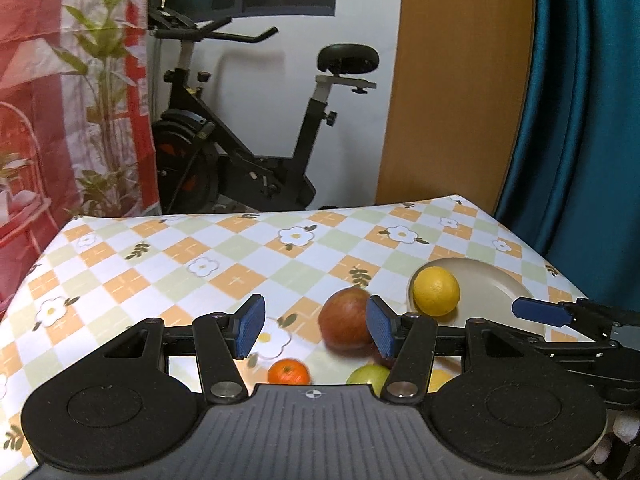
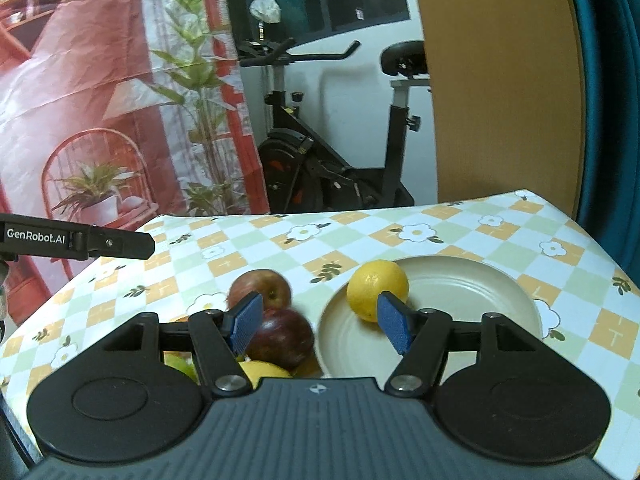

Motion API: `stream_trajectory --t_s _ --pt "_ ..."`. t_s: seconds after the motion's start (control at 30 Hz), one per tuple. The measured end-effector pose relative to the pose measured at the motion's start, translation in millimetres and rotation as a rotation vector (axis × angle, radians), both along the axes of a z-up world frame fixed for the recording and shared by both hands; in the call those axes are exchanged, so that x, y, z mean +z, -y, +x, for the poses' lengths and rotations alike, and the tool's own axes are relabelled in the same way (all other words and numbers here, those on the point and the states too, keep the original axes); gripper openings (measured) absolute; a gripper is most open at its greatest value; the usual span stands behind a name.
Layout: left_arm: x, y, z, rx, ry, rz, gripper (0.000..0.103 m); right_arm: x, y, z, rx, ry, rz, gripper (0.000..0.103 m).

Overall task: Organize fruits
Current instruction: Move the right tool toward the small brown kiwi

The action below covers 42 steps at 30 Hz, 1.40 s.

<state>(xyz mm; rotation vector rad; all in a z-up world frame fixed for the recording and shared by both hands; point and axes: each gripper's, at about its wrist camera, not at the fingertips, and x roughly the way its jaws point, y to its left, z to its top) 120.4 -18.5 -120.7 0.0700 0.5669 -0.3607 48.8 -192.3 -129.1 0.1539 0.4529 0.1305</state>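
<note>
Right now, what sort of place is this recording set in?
Most likely a room in a home, not a lab. An exercise bike stands by the white wall, a floral checked tablecloth covers the table, and a teal curtain hangs at the right. A printed backdrop hints at some staging.

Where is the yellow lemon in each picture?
Left wrist view: the lemon sits right of centre, on the near left edge of the plate.
Right wrist view: the lemon is near the middle, on the plate's left side, just behind the right gripper's blue pad.
Shared landmark: the exercise bike behind the table.
</note>
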Motion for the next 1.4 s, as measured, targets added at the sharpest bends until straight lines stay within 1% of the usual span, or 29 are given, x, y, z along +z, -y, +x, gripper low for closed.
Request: stream_trajectory --t_s 0.17,0.3,0.43,0.53,0.63,0.73,0.77,1.0,1.03,1.2,1.27,1.4 --pt "-2 -14 -16 0.047 0.027 -0.007 0.059 -2 -13 -13 0.04 0.01 -0.029 0.067" --pt "-6 -20 -26 0.08 0.036 -0.003 0.059 -6 -19 -22 0.062 0.007 -0.023 0.067" --pt "-11 -25 -34 0.088 0.028 -0.009 0.059 -10 -22 -30 0.087 0.004 -0.018 0.067" --pt "-16 -24 -38 0.095 0.033 0.01 0.059 -12 -26 -37 0.108 -0.001 -0.02 0.067" --pt "-21 -26 -38 0.076 0.008 -0.012 0.059 -16 -30 -44 0.137 -0.009 -0.022 0.064" --pt "-25 -28 -39 0.068 -0.006 -0.022 0.059 -20 -38 -49 0.17 -0.026 -0.043 0.063" --pt "-27 -28 -38 0.064 -0.013 -0.025 0.059 -22 -39 -50 0.182 -0.031 -0.046 0.06" --pt "-37 -33 -36 0.07 -0.064 -0.045 0.059 -30 -48 -56 0.262 -0.087 -0.047 0.053" --pt "-39 -33 -36 0.073 -0.071 -0.048 0.059 -32 -49 -58 0.278 -0.1 -0.054 0.051" --pt "-41 -32 -37 0.076 -0.084 -0.047 0.059 -40 -65 -59 0.356 -0.154 -0.118 0.05" --pt "-42 -32 -37 0.071 -0.087 -0.045 0.059 -44 -67 -58 0.364 -0.177 -0.123 0.05" --pt "-45 -32 -36 0.067 -0.106 -0.042 0.059 -47 -65 -55 0.345 -0.208 -0.127 0.049"
